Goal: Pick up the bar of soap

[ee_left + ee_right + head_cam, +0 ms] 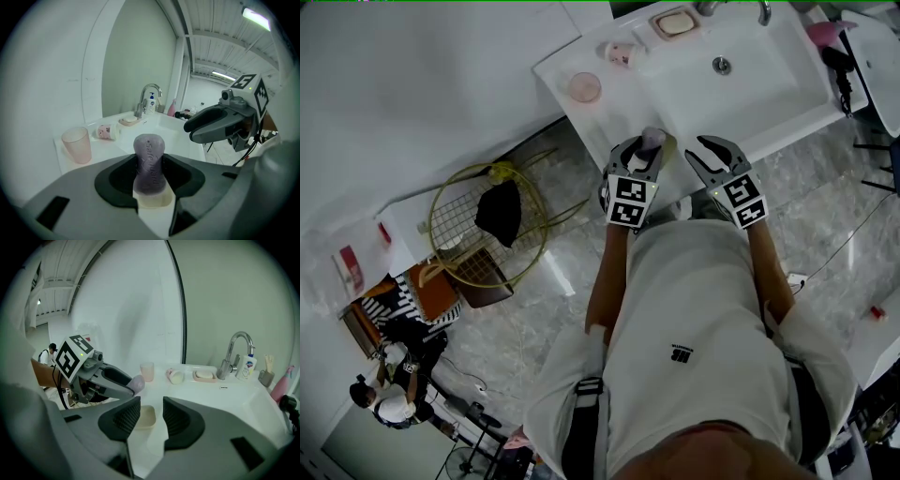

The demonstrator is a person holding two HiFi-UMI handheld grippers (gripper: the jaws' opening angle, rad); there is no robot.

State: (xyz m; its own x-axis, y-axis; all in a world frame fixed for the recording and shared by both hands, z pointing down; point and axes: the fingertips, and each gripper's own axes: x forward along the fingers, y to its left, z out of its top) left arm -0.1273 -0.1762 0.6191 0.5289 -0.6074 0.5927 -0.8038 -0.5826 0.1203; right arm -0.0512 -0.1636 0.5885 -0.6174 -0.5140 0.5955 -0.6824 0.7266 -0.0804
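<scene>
A purple bar of soap [149, 157] stands upright between the jaws of my left gripper [150, 177], which is shut on it. The bar hangs just above a cream soap dish [153, 200] on the front edge of the white washbasin counter [581, 117]. In the head view the left gripper [641, 156] holds the soap [652, 139] at the counter's front edge. My right gripper [713, 150] is beside it to the right. That right gripper [146, 420] is open with nothing between its pads, and it looks at the soap [137, 383] and the dish [145, 417].
A pink cup [77, 145] and a toppled small cup [107, 131] sit on the counter. A second dish with a white soap [205, 375] lies by the faucet [233, 353], with a bottle [247, 366] beside it. A wire basket chair [483, 225] stands left of the basin.
</scene>
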